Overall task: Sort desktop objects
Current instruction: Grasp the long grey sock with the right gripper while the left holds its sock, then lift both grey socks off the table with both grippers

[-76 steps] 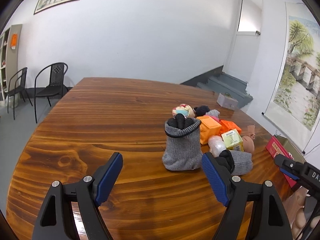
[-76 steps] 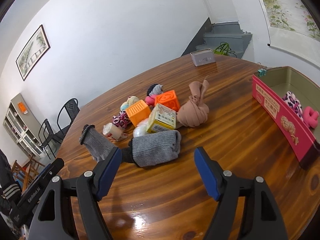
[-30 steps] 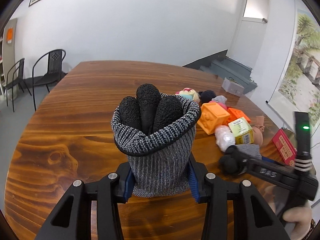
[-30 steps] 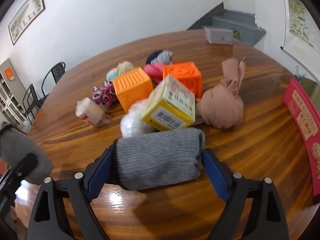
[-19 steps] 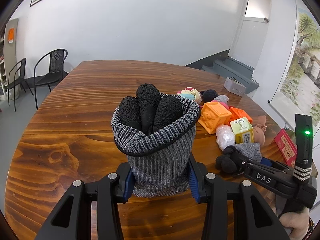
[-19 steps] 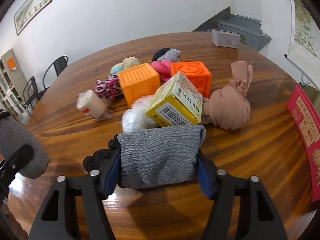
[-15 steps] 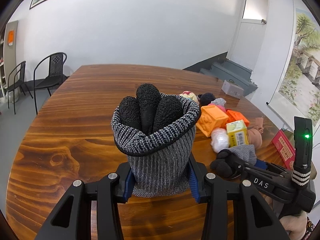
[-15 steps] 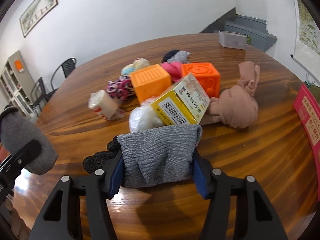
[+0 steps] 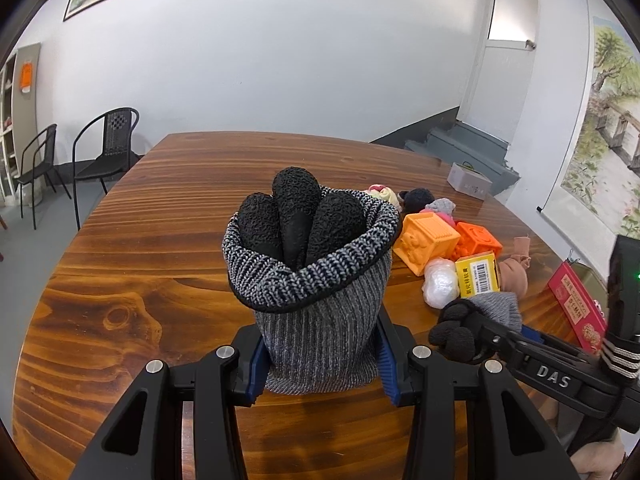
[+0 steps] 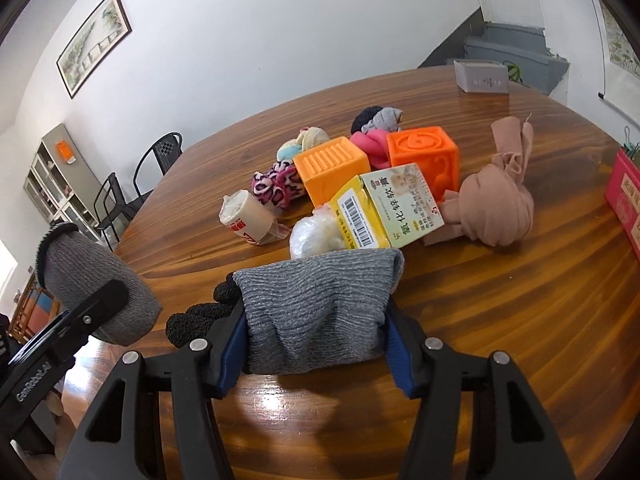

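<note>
Now each claw is clamped on a grey glove: left claw (image 9: 320, 354) upright glove (image 9: 316, 280), right claw (image 10: 316, 344) the other glove (image 10: 320, 304), both seemingly lifted; next likely carrying the pair toward the red box (image 10: 628, 200).

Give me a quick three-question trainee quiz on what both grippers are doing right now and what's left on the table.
1. True or false: the left gripper is shut on a grey glove whose black fingertips poke out of the cuff.
2. What does the right gripper hold? A) yellow box B) a second grey glove C) beige sock bundle
3. Fill in: the yellow box leans on the ______ cubes.

Key:
1. True.
2. B: the second glove is clamped between its blue pads; the yellow box and beige bundle lie on the table.
3. Orange.
</note>
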`<state>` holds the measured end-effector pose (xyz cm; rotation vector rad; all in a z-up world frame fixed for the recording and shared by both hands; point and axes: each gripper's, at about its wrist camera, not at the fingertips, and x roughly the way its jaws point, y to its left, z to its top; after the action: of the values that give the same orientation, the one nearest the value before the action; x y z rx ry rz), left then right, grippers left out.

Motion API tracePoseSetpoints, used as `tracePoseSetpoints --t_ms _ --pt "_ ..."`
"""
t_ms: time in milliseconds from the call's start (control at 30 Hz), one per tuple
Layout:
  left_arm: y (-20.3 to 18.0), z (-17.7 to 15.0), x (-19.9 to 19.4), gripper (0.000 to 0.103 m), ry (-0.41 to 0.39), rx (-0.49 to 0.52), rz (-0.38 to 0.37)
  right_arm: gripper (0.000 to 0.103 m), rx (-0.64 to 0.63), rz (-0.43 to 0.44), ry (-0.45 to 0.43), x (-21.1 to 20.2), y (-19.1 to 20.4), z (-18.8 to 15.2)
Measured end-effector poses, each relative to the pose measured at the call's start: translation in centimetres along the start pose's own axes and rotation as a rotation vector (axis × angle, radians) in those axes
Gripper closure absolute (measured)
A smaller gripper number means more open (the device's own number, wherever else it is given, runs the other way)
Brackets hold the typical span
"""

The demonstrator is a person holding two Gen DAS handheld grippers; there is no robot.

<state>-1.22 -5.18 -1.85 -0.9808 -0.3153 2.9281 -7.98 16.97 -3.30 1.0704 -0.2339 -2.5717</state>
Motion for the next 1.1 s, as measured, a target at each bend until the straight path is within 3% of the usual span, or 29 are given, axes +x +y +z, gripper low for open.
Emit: tracePoseSetpoints --t_ms 200,567,1100 --pt "0.2 -0.1 0.4 0.057 0.002 -0.009 0.024 0.04 -0.074 -0.012 -0.066 -1.2 1.4 -0.3" --pt "0.8 -0.3 0.9 0.057 -0.004 -0.026 0.077 0.04 -0.098 0.014 -0.079 -1.6 1.9 -0.5" --pt "-0.3 -0.5 0.9 0.057 -0.004 0.016 0.048 0.039 -0.083 0.015 -0.098 -1.9 1.6 -0.4"
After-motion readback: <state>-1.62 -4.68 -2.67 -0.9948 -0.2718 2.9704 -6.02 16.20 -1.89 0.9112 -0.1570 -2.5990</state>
